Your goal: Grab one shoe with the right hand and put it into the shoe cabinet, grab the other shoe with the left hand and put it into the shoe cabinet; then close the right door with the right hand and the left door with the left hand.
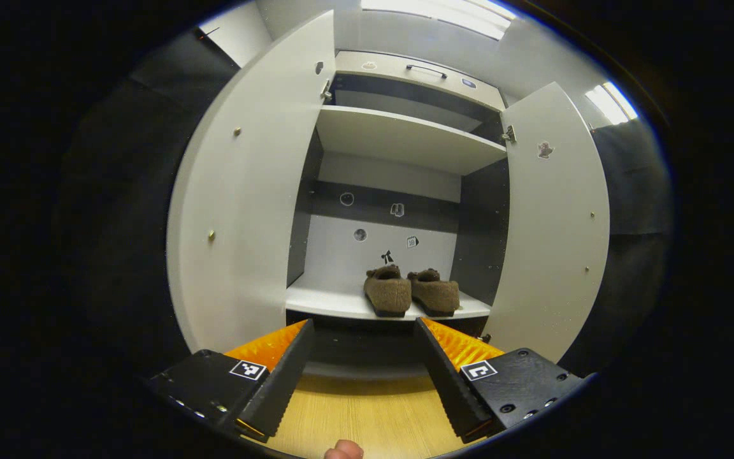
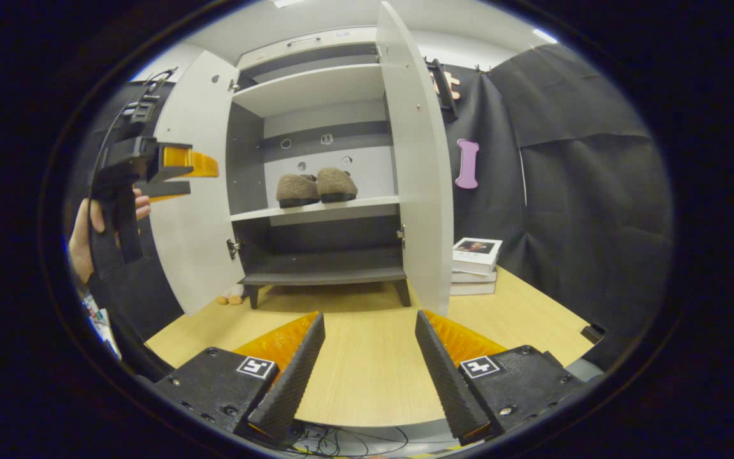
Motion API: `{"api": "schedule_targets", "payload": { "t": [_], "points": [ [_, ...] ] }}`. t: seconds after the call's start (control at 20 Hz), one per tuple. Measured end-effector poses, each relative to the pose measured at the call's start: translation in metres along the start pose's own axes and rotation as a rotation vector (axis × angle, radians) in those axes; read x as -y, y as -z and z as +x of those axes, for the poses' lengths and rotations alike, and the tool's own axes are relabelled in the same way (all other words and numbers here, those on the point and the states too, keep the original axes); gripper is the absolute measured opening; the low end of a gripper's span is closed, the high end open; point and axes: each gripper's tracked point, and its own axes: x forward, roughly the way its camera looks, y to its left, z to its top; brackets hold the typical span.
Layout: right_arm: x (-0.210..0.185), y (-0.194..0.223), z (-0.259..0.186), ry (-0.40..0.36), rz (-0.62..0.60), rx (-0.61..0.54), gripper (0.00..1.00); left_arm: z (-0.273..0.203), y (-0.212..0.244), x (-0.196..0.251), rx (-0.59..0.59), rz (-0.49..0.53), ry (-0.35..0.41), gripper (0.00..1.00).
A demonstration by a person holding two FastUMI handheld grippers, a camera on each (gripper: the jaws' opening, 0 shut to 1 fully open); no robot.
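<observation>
Left gripper view faces straight into the shoe cabinet (image 1: 405, 137). The left gripper (image 1: 364, 357) is at the bottom of this view with its two fingers spread wide apart and nothing between them. Both shoes stand side by side, touching, on the lower white shelf (image 1: 322, 299): the left shoe (image 1: 387, 290) and the right shoe (image 1: 434, 292), heels toward the camera. The left door (image 1: 246, 191) and the right door (image 1: 552, 223) both stand open. Small stickers (image 1: 396, 210) dot the back panel; their markings are too small to read. A drawer front with a dark handle (image 1: 426, 69) sits at the cabinet top. A fingertip (image 1: 343, 450) shows at the bottom edge.

Right gripper view sits farther back and to one side, over the wooden table (image 2: 367, 376). The right gripper (image 2: 367, 354) is wide open and holds nothing. This view adds items beyond the cabinet front: a stack of books (image 2: 475, 264) on the table just beside the open right door (image 2: 421, 159), two small round objects (image 2: 228, 299) near the cabinet foot, and cables (image 2: 341, 440) at the table's near edge. It also shows the left gripper (image 2: 179, 169) from the side, raised in a hand (image 2: 83, 229), level with the shoe shelf, in front of the left door (image 2: 188, 210). The shoes (image 2: 316, 186) are on the white shelf (image 2: 367, 204); a dark lower shelf (image 2: 322, 275) lies beneath it.

Each gripper finger mount carries a square black-and-white marker tag (image 2: 480, 366). No brand name is legible.
</observation>
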Motion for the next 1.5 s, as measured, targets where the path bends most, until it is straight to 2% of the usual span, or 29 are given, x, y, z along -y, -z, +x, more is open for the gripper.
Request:
{"api": "schedule_targets", "payload": {
  "t": [0.15, 0.45, 0.65, 0.75, 0.85, 1.0, 1.15, 1.2, 1.25, 1.4, 1.5],
  "points": [
    [-0.004, -0.003, -0.005, -0.008, -0.021, 0.009, 0.91, -0.033, 0.013, -0.012, 0.069, 0.049, -0.067, 0.95],
    [-0.003, -0.014, -0.011, -0.001, -0.035, 0.037, 0.91, -0.087, 0.055, 0.002, 0.055, 0.067, -0.076, 0.95],
    [0.013, -0.088, -0.019, 0.019, -0.048, 0.179, 0.91, -0.100, 0.062, 0.004, 0.025, 0.068, -0.073, 0.95],
    [0.025, -0.111, -0.019, -0.012, -0.048, 0.175, 0.93, -0.102, 0.061, 0.002, 0.027, 0.066, -0.085, 0.95],
    [0.049, -0.157, -0.023, -0.010, -0.020, 0.246, 0.95, -0.103, 0.058, 0.007, 0.039, 0.073, -0.074, 0.95],
    [0.113, -0.229, -0.029, 0.116, -0.053, 0.366, 0.97, -0.107, 0.054, 0.015, 0.053, 0.079, -0.063, 0.94],
    [0.164, -0.290, -0.023, 0.225, -0.092, 0.428, 0.96, -0.113, 0.053, 0.024, 0.058, 0.080, -0.049, 0.95],
    [0.172, -0.304, -0.017, 0.230, -0.101, 0.427, 0.98, -0.115, 0.052, 0.026, 0.062, 0.082, -0.046, 0.99],
    [0.176, -0.315, -0.009, 0.229, -0.113, 0.428, 0.97, -0.116, 0.054, 0.027, 0.060, 0.079, -0.040, 0.94],
    [0.190, -0.334, 0.019, 0.249, -0.144, 0.405, 0.98, -0.121, 0.060, 0.027, 0.039, 0.069, -0.041, 0.95],
    [0.188, -0.331, 0.045, 0.227, -0.144, 0.367, 0.98, -0.122, 0.060, 0.023, 0.036, 0.061, -0.049, 0.94]
  ]
}}
